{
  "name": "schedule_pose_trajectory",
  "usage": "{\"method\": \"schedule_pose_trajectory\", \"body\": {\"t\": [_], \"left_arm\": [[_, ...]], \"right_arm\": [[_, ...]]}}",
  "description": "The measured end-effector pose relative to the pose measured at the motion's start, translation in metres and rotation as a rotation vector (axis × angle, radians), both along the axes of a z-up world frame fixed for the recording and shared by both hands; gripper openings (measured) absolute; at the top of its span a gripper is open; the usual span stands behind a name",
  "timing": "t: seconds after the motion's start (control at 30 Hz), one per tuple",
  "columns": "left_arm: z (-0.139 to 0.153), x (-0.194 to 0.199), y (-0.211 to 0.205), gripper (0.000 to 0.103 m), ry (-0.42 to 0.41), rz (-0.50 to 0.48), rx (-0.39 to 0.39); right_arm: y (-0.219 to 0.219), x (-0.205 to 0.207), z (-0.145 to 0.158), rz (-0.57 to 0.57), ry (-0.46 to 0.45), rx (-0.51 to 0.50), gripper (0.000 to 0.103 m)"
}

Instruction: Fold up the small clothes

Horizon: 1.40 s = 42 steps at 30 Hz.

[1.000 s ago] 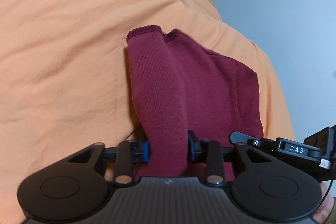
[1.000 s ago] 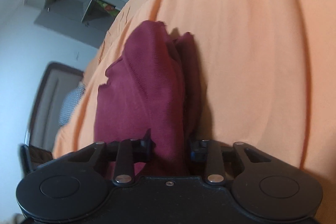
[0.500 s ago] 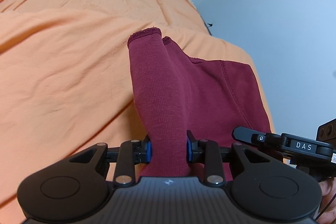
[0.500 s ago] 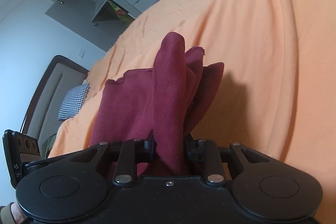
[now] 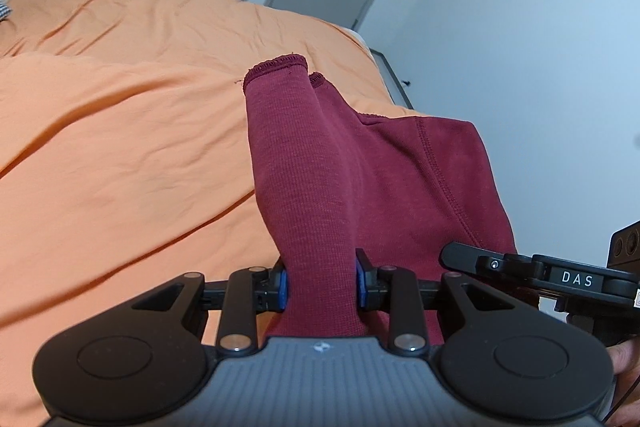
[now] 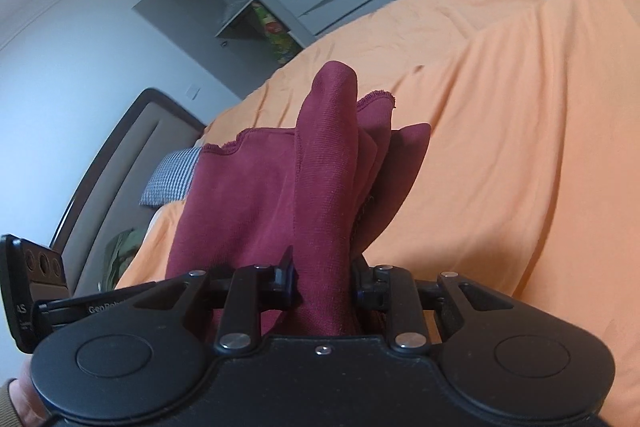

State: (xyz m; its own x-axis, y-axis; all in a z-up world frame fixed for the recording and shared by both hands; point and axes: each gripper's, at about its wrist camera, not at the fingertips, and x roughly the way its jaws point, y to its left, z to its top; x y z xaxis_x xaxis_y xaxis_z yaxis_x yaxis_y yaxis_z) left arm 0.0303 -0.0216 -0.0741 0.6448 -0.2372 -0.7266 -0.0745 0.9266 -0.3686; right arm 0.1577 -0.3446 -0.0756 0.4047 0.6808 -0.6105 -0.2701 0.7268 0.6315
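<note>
**Garment lifted clear of bed, fold not yet begun**

Raised since the earlier frames: maroon garment [image 5: 320, 187], then draped close to the orange bedspread [image 5: 120, 147], now hanging higher, with door and cupboards showing beyond the bed in the left wrist view. Grip unchanged on both sides over that interval.

Garment: small, ribbed knit, stitched hem edges visible at the top. Suspended between the two grippers, off the bedspread as far as visible; lower end hidden behind the gripper bodies. Bunched into vertical folds at each held point, remaining cloth sagging between them.

Left gripper [image 5: 322, 285]: jaws narrowed onto a thick bunch of the cloth, blue pads pressed against it on both sides. Right gripper [image 6: 324, 277]: likewise clamped on a gathered bunch, cloth filling the gap between the jaws. Each gripper visible at the edge of the other's view, close alongside.

Surroundings: bedspread wrinkled, no other clothes seen on it. Checked pillow [image 6: 170, 177] near the headboard [image 6: 120, 155]. Part of a hand [image 5: 624, 351] visible behind the left gripper.

Progress, judged: early stage. Pick-up done; garment held aloft but crumpled. Outstanding: spreading flat on the bedspread, smoothing, folding. No finished fold visible.
</note>
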Motion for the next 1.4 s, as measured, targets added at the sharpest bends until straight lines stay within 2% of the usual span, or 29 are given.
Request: {"method": "schedule_pose_trajectory", "body": {"t": [0.1,0.3,0.47,0.7,0.77,1.03,1.2,1.4], "left_arm": [[0.007,-0.017,0.005,0.032,-0.003,0.041,-0.004],[0.009,-0.019,0.004,0.032,-0.031,0.129,-0.004],[0.01,-0.022,0.006,0.032,-0.056,0.177,0.01],[0.005,-0.035,0.021,0.033,-0.052,0.215,-0.019],[0.003,-0.05,0.023,0.033,-0.044,0.221,-0.032],[-0.021,-0.064,0.054,0.033,0.013,0.24,-0.082],[-0.031,-0.073,0.091,0.033,0.041,0.263,-0.084],[-0.036,-0.074,0.149,0.033,0.067,0.3,-0.047]], "right_arm": [[0.004,-0.016,0.01,0.042,0.003,0.009,0.027],[0.023,-0.035,0.031,0.136,-0.021,0.003,0.027],[0.044,-0.037,0.043,0.202,-0.044,-0.002,0.027],[0.068,-0.039,0.051,0.266,-0.071,-0.026,0.027],[0.074,-0.042,0.05,0.271,-0.066,-0.035,0.027],[0.101,-0.05,0.035,0.292,-0.017,-0.095,0.027],[0.133,-0.056,0.024,0.305,0.01,-0.11,0.027],[0.196,-0.057,0.007,0.331,0.032,-0.104,0.027]]}}
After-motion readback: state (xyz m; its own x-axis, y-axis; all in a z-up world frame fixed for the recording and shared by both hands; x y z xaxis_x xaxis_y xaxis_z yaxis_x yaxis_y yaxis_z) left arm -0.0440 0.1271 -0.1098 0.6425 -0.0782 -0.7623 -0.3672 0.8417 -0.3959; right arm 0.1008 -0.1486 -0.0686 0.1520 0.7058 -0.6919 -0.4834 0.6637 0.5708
